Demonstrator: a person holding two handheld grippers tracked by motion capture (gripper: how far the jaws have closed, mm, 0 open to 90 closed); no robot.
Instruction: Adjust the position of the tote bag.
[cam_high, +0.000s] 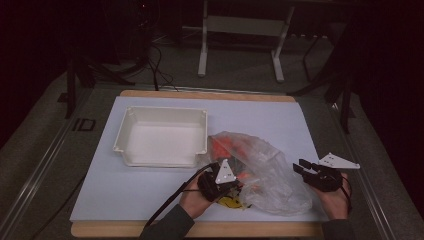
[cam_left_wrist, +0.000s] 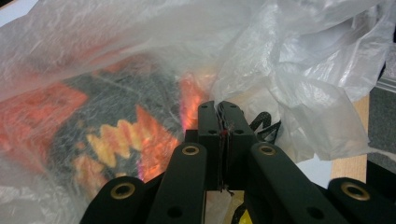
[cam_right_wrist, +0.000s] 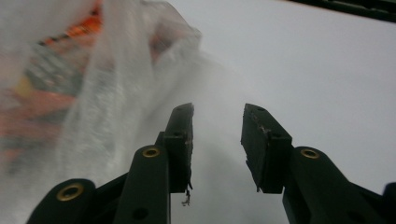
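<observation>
The bag (cam_high: 260, 175) is thin, clear plastic film, crinkled and faintly glossy, milky where it folds (cam_left_wrist: 299, 60). Through it shows a packet (cam_left_wrist: 116, 135) with a shiny printed wrapper in orange, black and yellow. The tray (cam_high: 162, 136) is smooth white plastic with a dull sheen. The sheet (cam_high: 280, 120) covering the desk looks like matt pale paper or board, smooth and unmarked; at the desk's near and far edges bare light wood (cam_high: 260, 230) shows, with a flat finish. The left gripper (cam_left_wrist: 220, 122) and right gripper (cam_right_wrist: 217, 135) are matt black plastic with small brass-coloured metal rivets; the right one's pads look scuffed.
</observation>
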